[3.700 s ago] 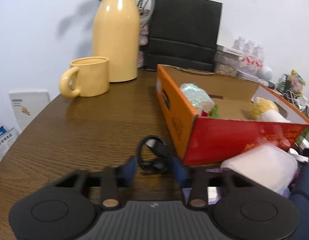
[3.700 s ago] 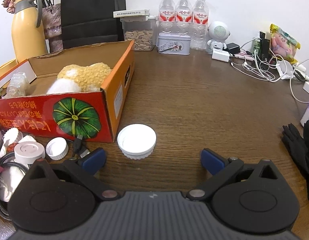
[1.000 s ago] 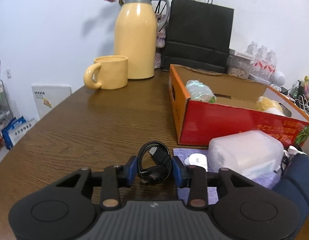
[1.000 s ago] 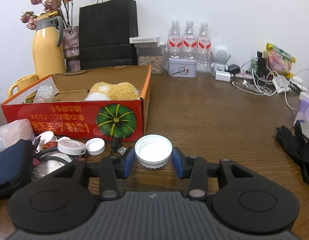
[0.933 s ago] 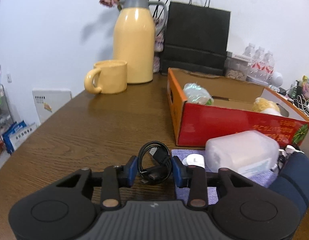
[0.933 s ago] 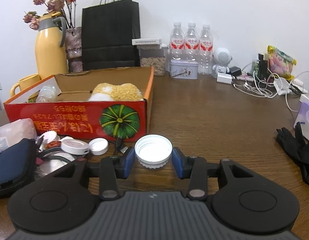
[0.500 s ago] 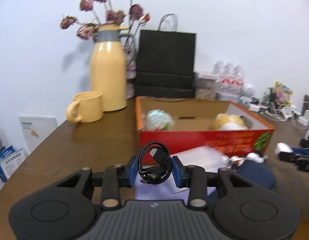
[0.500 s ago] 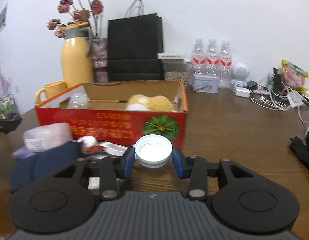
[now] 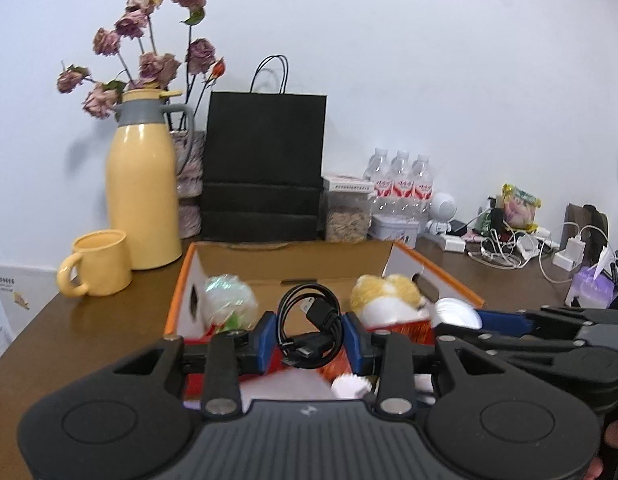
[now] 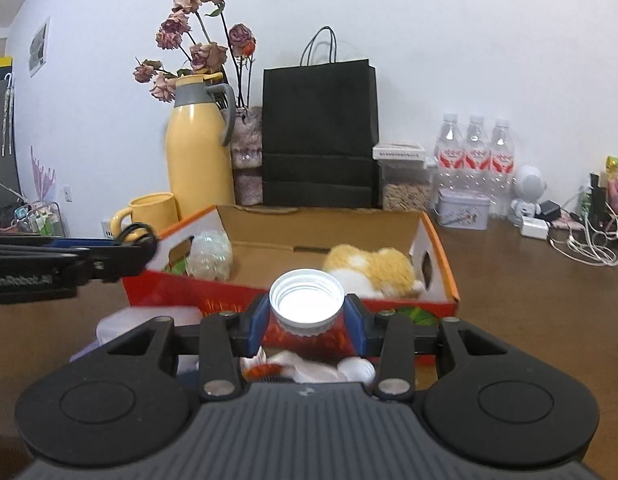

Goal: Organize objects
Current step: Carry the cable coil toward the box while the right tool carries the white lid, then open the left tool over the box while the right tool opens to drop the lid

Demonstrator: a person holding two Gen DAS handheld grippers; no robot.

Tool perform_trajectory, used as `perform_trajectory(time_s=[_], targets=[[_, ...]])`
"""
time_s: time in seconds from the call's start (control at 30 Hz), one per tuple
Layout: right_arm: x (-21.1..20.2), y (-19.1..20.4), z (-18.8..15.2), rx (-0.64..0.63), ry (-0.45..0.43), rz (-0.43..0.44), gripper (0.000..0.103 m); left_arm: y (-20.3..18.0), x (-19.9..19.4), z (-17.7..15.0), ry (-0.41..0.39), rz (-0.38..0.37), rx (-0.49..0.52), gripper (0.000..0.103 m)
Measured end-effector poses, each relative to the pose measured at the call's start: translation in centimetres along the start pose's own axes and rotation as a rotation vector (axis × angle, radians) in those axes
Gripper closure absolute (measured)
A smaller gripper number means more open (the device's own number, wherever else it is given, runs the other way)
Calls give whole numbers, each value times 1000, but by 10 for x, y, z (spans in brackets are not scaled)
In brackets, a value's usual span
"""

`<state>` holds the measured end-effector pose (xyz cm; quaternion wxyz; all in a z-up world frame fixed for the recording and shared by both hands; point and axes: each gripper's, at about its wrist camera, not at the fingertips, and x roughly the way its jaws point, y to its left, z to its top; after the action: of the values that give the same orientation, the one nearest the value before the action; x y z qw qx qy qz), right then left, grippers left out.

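1. Left tool (image 9: 309, 338): clenched on a coiled black cable (image 9: 311, 326), blue pads pressing the coil from both sides, held in the air just in front of the open cardboard box (image 9: 293, 258).
2. Right tool (image 10: 307, 312): clenched on a white screw lid (image 10: 307, 300), open side up, also in the air just in front of the box's red front wall.
3. Inside the box: a clear crumpled plastic bundle (image 9: 229, 298) at the left end, a yellow-and-white plush toy (image 10: 369, 266) at the right end.
4. Just in front of the box, low on the brown worktop (image 9: 89, 320): small white caps and a translucent tub (image 10: 149, 320), partly hidden by the tools.
5. Behind the box: a black paper bag (image 9: 265, 168); left of the box, a yellow jug (image 9: 143, 192) and a yellow mug (image 9: 99, 262).
6. Right of the box, further back: three water bottles (image 10: 475, 152).
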<state>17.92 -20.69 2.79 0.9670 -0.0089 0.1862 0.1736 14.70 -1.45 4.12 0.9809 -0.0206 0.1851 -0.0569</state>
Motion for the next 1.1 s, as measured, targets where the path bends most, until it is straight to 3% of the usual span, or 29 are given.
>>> perform_trajectory(time_s=[0.6,0.8,0.97,1.03,1.07,1.1], targets=[[93,11,46,-6,8,-30,62,7,103,49,-10,57,-30,69],[117,5,43,-12,19,-64,62,18,137,48,28,91,-55,69],[118,4,41,-13,32,-60,62,21,141,45,31,93,-54,68],[119,4,39,-21,38,-73,55,20,139,42,24,110,-49,62],[118,4,38,-22,41,-88,40,20,138,42,19,125,-44,54],[118,2,36,-21,43,-98,30,20,137,42,13,136,-40,27]])
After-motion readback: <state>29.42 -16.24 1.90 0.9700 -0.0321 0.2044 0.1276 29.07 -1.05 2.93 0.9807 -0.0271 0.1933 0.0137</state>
